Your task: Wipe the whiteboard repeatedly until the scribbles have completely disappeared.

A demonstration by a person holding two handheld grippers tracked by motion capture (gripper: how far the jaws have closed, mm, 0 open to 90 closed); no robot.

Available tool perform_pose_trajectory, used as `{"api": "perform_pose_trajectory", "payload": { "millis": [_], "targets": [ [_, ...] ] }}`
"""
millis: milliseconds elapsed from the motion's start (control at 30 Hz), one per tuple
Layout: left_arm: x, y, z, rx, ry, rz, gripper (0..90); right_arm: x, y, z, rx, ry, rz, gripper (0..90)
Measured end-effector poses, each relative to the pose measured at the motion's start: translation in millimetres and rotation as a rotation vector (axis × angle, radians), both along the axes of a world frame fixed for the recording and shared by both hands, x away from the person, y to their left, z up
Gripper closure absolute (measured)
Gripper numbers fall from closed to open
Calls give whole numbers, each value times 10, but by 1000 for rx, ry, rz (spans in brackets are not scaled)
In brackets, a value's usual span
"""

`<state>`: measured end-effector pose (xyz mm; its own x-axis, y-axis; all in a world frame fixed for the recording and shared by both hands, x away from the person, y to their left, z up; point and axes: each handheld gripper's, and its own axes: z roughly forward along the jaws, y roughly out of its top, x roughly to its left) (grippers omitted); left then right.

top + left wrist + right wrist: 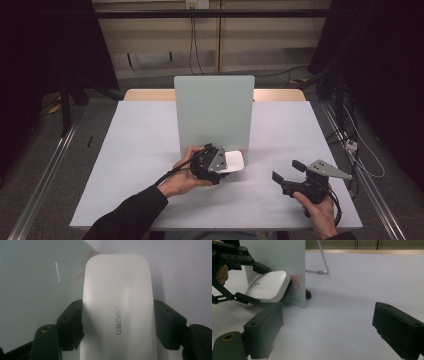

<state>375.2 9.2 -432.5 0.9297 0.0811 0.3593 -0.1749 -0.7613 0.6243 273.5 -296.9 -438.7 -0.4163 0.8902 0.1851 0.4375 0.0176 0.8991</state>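
1. White, smooth and matte, the eraser (117, 312) is a flat block with rounded corners and softly curved edges; faint grey lettering runs along its top face.
2. In the right gripper view the eraser (268, 286) shows a dark pad on its underside, pressed against the board beside a faint red mark (297, 280).
3. Held by the left gripper (220, 165), the eraser (234, 161) sits near the middle of the table, at the foot of the board's near face, toward its right edge.
4. Left gripper (117, 325): its two black jaws are clamped on the long sides of the eraser, which fills the gap between them.
5. Right gripper (287, 170): held low over the near right part of the table, well apart from the eraser; its jaws stand wide apart with nothing between them, as the right gripper view (324, 327) confirms.
6. Board (214, 112): an upright, pale grey-green rectangular panel with a smooth, slightly glossy face and rounded corners; a thin metal wire stand (322, 262) props it from behind.
7. Table (140, 150): a flat, matte, pale grey top with a strip of light wood (150, 94) along the far edge.
8. Gripper jaws are blocky black plastic; a grey three-cornered plate (327, 169) tops the right gripper.
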Motion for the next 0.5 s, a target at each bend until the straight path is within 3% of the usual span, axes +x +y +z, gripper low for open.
{"api": "perform_pose_trajectory", "payload": {
  "millis": [200,333,500],
  "targets": [
    [-2,-55,22,20,-8,-3,311,-2,0,1,0,0,-1,94],
    [26,-119,142,-2,-32,14,311,0,-1,1,1,-1,-1,94],
    [62,-179,261,-60,-55,37,310,-2,-4,1,2,-1,-1,94]
  ]
}}
